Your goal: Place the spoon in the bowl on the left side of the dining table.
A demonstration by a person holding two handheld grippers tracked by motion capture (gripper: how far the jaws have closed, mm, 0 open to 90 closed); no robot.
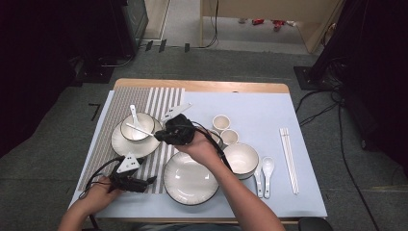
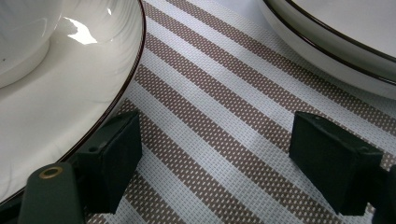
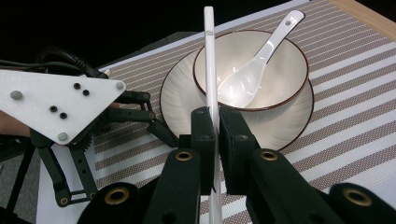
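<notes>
Right gripper clenched on a chopstick; left gripper released.
Lay it level across the bowl near the mat's left edge, clear of the spoon.

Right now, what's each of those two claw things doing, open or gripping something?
Left gripper: open, nothing between its jaws, over the striped placemat.
Right gripper: closed on a white chopstick.

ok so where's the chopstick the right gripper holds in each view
High view: chopstick left of centre, tip over the bowl, from the right gripper.
Left gripper view: not in it.
Right gripper view: upright at centre, clamped between the jaws.
Shared landmark: the striped mat.
</notes>
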